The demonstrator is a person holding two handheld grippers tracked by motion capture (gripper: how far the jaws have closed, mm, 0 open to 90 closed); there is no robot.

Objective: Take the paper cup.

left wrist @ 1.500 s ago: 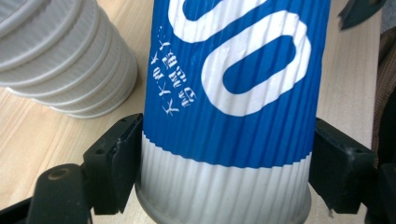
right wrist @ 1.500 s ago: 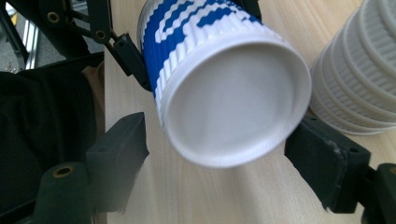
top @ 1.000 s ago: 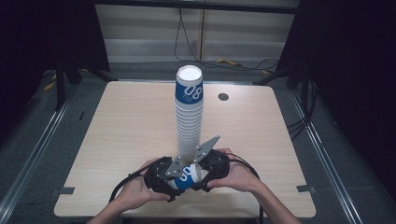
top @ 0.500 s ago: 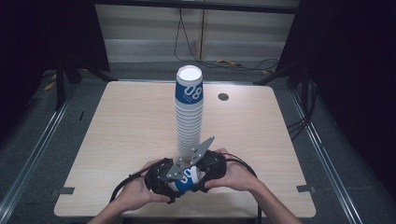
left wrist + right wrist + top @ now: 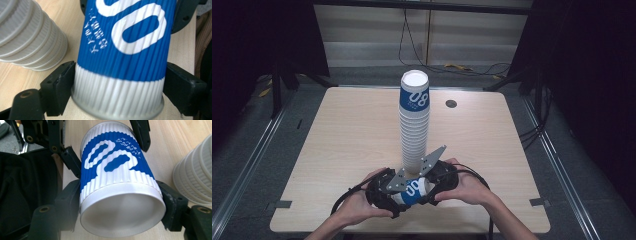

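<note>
Hands are meeting at the near edge of the desk (image 5: 337, 130) in the high view, each carrying a hand-held gripper. The left hand-held gripper (image 5: 393, 196) and the right hand-held gripper (image 5: 426, 186) are both holding one blue-and-white paper cup (image 5: 413, 191), lying on its side between them, just in front of the tall cup stack (image 5: 414, 120) standing mid-desk. A small dark round disc (image 5: 451, 103) is sitting well beyond, near the far edge.

Left gripper view: the left hand-held gripper (image 5: 117, 92) is pinching the cup (image 5: 125, 50) at its white base end, one black jaw pressing each side. The ribbed stack (image 5: 32, 42) is lying just beside, upper left.

Right gripper view: the right hand-held gripper (image 5: 120, 205) is clamping the cup (image 5: 115, 172) just behind its open rim, jaws having just been closing, the cup between them. The other gripper's jaws are gripping the far end. The stack (image 5: 195, 177) is showing at the right edge.
</note>
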